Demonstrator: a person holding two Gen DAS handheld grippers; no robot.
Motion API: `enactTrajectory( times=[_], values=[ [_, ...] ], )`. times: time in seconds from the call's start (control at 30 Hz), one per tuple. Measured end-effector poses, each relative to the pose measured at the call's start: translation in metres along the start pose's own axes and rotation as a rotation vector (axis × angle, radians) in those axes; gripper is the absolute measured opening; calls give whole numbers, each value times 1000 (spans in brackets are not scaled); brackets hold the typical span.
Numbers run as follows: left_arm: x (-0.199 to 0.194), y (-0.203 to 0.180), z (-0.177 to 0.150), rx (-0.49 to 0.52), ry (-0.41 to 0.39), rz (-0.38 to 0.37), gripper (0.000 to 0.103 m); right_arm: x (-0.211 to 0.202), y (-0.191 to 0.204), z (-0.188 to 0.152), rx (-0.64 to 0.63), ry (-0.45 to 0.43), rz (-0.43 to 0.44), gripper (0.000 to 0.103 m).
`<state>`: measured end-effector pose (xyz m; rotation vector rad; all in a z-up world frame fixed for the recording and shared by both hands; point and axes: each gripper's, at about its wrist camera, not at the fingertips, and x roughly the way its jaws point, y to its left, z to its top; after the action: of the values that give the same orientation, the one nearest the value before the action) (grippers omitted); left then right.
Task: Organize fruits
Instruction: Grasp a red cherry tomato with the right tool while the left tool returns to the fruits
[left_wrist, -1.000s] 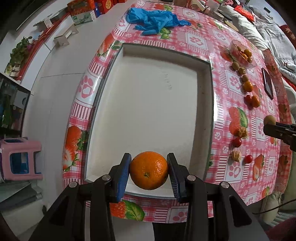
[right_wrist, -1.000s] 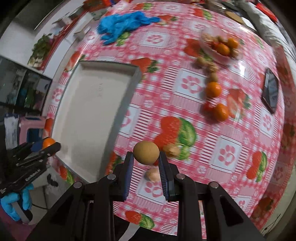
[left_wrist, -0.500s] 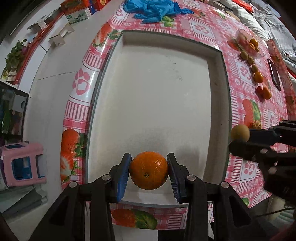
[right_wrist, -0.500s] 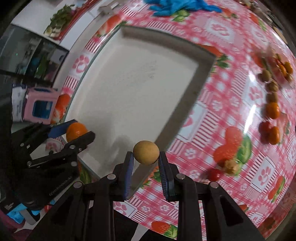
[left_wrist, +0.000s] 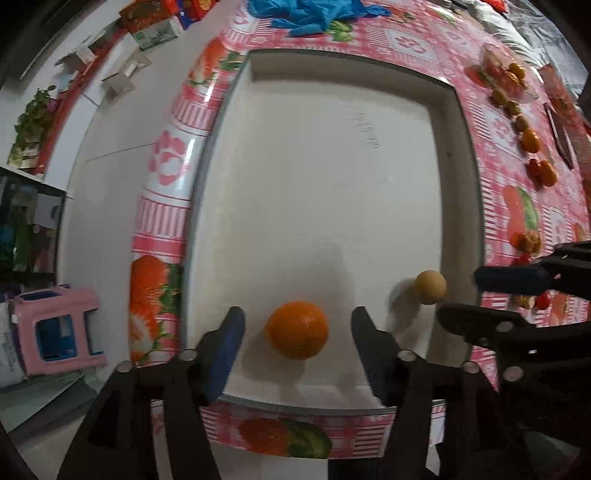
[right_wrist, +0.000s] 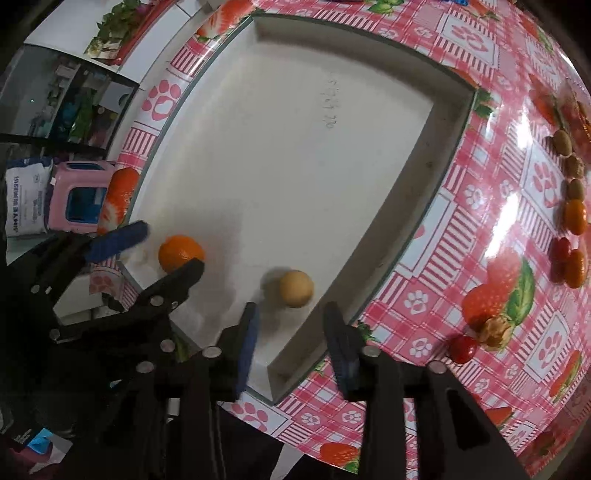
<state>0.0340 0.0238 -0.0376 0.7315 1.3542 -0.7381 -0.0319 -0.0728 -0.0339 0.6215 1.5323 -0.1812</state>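
1. White and shallow, the square plastic tray (left_wrist: 325, 177) is seen lying on the bench (right_wrist: 461, 229), which is covered in a pink checked oilcloth.
2. The round orange (left_wrist: 297, 329) is seen resting on the tray's near edge, between the parted pads of the left tool (left_wrist: 295, 354), whose jaws have just been opening; no pad touches it.
3. The small tan round fruit (right_wrist: 296, 288) lies in the tray's near right corner, released by the right tool (right_wrist: 291, 347), whose jaws have likewise just been opening.
4. More small fruits (right_wrist: 574, 216) are lined up on the oilcloth to the right.

orange fruit (left_wrist: 297, 329), white tray (left_wrist: 317, 177), pink-checked tablecloth (right_wrist: 454, 229)
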Motion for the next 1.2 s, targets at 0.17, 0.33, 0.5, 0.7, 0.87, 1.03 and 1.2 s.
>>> enactTrajectory(
  times=[0.17,0.33,0.5,0.7,0.87,1.03,1.2],
  values=[
    [0,7,-2,-18,22,-3,65,-13,-13,-2,27,-40,-6,82],
    [-3,-4,-5,14,31,8,65,-27,-28,-14,25,-115,-79,101],
    [-8,-25,-3,59,28,-13,65,-38,-61,-32,89,-151,-110,103],
    [-22,-70,0,135,7,-35,65,-42,-134,-73,293,-136,-131,103],
    [-28,-102,-2,200,4,-50,65,-34,-188,-120,456,-82,-157,103],
    [-27,-124,-6,267,10,-54,65,-21,-219,-156,546,-24,-165,103],
    [-25,-143,-8,332,19,-55,65,-14,-229,-171,555,-7,-148,103]
  ],
)
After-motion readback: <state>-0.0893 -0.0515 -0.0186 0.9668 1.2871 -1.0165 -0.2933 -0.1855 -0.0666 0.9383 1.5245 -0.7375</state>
